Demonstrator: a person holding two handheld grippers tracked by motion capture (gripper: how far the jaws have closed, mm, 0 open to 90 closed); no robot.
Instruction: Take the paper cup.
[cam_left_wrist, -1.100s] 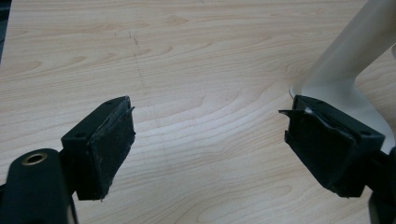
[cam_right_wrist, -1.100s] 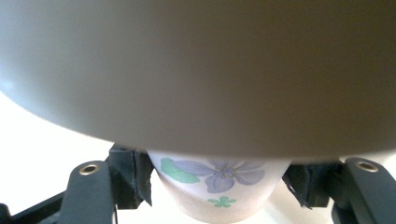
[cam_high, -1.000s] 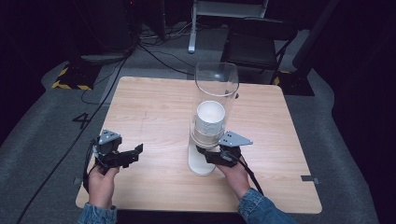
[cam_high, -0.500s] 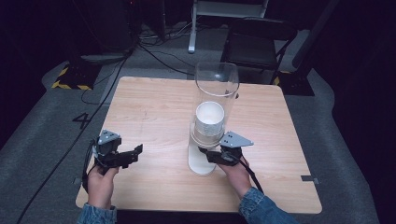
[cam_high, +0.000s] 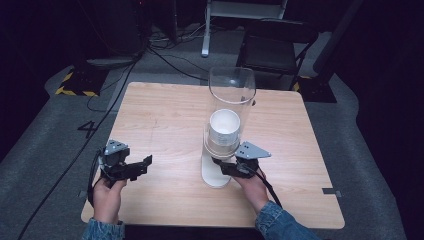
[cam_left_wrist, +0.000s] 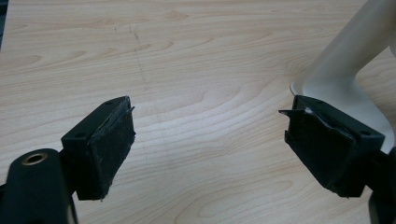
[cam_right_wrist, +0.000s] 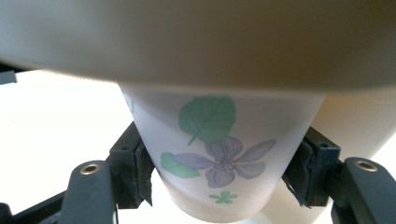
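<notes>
R claw (cam_right_wrist: 219, 179) clamped on bottom paper cup (cam_right_wrist: 219, 154) under the cup dispenser (cam_high: 227, 125) at table (cam_high: 165, 115) center, L claw (cam_left_wrist: 210, 149) apart, idle at 8 o'clock; next imo: pull straight down w/o crushing.

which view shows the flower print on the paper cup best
The right gripper view: the paper cup sits close up between the right hand-held gripper jaws, which press its sides, so the purple flower and green leaves are plain. The high view gives its white stack inside the clear tube, no print. The left gripper view has the dispenser's white base.
</notes>
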